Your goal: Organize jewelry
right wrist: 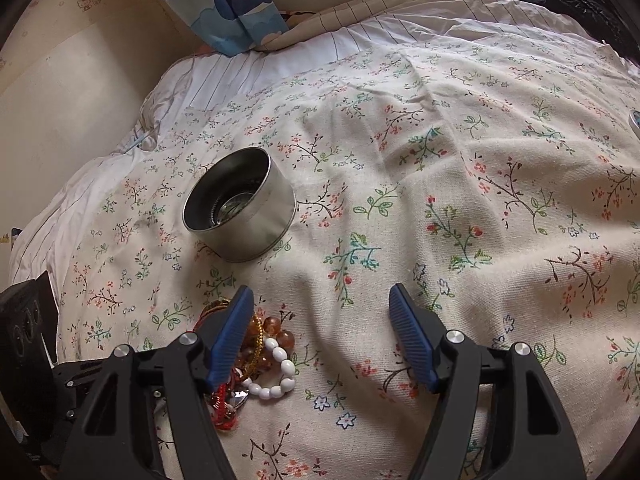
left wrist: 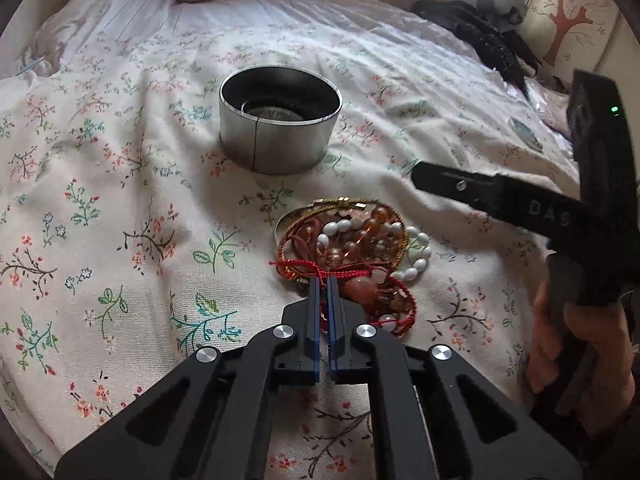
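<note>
A pile of jewelry (left wrist: 352,240) lies on the floral bedspread: a white bead bracelet (left wrist: 416,256), amber beads (left wrist: 368,224), gold bangles and red cord bracelets (left wrist: 344,270). My left gripper (left wrist: 323,280) is shut on the red cord at the near edge of the pile. A round silver tin (left wrist: 280,120), open on top, stands behind the pile. My right gripper (right wrist: 322,300) is open and empty; its left finger hangs over the pile (right wrist: 260,352) in the right wrist view, where the white beads (right wrist: 276,376) and the tin (right wrist: 240,204) also show.
The floral bedspread (left wrist: 120,200) covers the bed. A black garment (left wrist: 480,36) lies at the far right. A blue patterned curtain (right wrist: 228,4) hangs at the wall behind the bed. The right gripper's body and the hand holding it (left wrist: 568,240) stand right of the pile.
</note>
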{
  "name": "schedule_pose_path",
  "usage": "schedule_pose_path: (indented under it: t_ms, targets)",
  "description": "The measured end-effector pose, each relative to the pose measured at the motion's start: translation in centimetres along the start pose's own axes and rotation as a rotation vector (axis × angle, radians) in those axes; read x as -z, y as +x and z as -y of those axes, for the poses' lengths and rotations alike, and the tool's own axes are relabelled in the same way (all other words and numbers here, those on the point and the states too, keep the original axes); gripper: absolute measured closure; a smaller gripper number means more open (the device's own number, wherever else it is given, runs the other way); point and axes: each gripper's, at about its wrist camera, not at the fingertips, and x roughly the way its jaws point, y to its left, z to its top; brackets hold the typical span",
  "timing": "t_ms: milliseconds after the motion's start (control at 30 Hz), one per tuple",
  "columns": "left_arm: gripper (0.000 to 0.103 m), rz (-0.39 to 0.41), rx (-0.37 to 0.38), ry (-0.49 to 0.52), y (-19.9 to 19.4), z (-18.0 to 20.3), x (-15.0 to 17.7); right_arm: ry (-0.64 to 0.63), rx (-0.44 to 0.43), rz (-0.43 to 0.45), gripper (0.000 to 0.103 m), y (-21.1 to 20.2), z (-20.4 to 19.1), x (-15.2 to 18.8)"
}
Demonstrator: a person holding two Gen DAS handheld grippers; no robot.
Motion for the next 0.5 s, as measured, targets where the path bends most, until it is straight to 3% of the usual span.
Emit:
schedule_pose_path:
  t_ms: [200,433,500]
  targets:
    - [0.100,0.162,0.074,-0.188,-3.6,-3.9,-0.4,-0.020,-0.010,-0.005,0.035,0.1,-0.5,0.1]
    - [0.100,0.234,0.042,-0.298,-4.7,-6.2,-0.8,-0.112,-0.072,-0.037,0.036,1.0,-2.5,0.4]
    - [0.100,0.224,0.036,-0.310,-4.4,-6.5,-0.8,-0.153,-0.079,-0.069,0.051,1.8,-3.3,0.5]
